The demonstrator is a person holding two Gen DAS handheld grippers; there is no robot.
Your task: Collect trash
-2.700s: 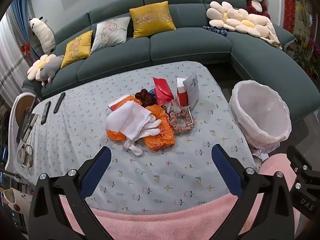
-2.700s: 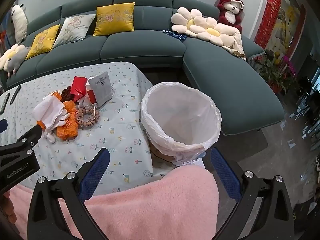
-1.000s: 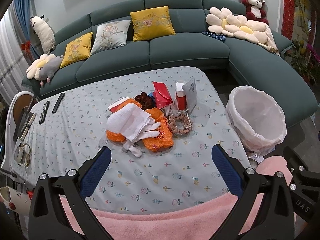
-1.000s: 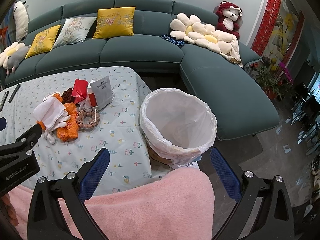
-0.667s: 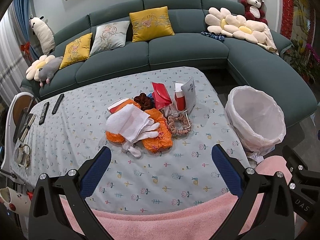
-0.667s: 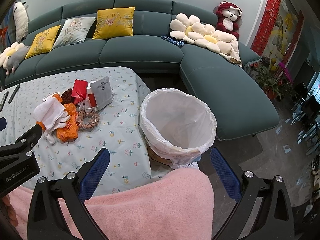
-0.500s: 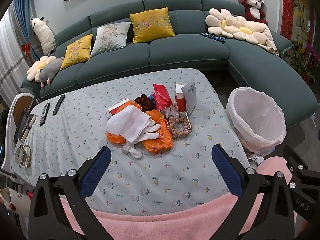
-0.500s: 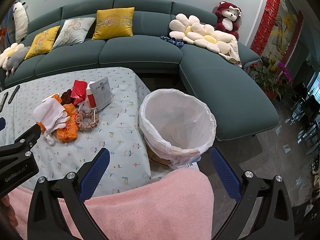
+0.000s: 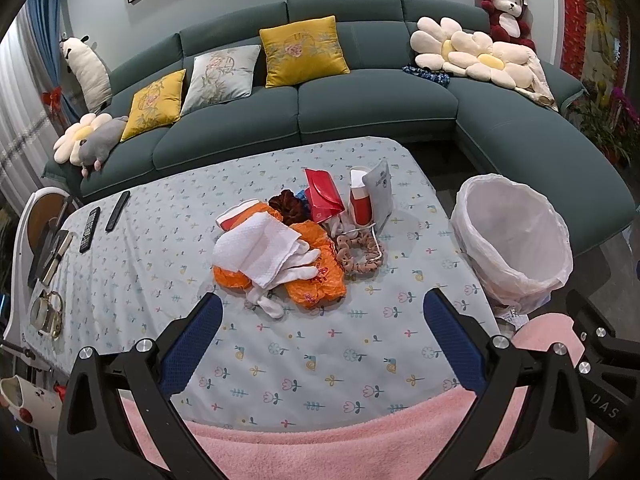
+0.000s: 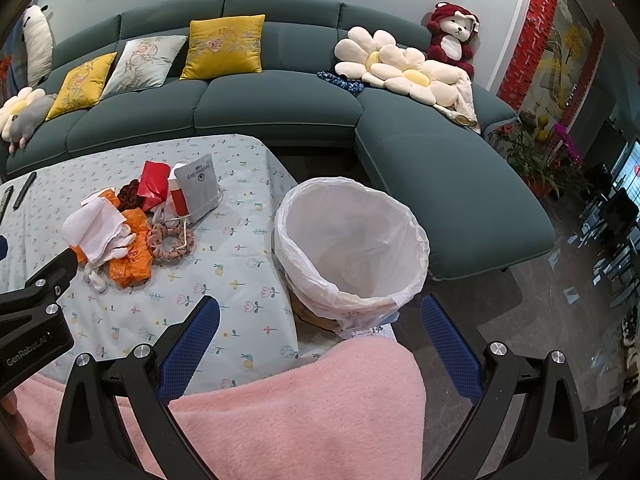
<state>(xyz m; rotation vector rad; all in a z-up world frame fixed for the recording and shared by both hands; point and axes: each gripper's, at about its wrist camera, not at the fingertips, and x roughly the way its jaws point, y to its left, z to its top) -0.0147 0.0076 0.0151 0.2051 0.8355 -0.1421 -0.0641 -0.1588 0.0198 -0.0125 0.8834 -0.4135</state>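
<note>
Trash pile [image 9: 296, 240] mid-desk: white paper towel [image 9: 258, 250] over orange plastic bag [image 9: 316, 280], red packet [image 9: 322, 194], grey pouch [image 9: 380, 192], beige scrunchie [image 9: 360, 252] alongside. White-lined trash bin [image 10: 352, 248] just beside the floral-clothed desk [image 9: 168, 264], off its right edge. Left tongs [image 9: 320, 336] wide open, empty, short of the pile. Right tongs [image 10: 316, 336] wide open, empty, near the bin. Teal sofa [image 9: 360, 100] behind.

On the black body of your left gripper [image 10: 34, 344], seen from the right wrist camera, white lettering read "GenRobot.AI". On the black body of your right gripper [image 9: 606, 386], seen from the left wrist camera, "DAS" was legible. Print on the upright grey paper pouch [image 10: 200, 188] was too small to read.
</note>
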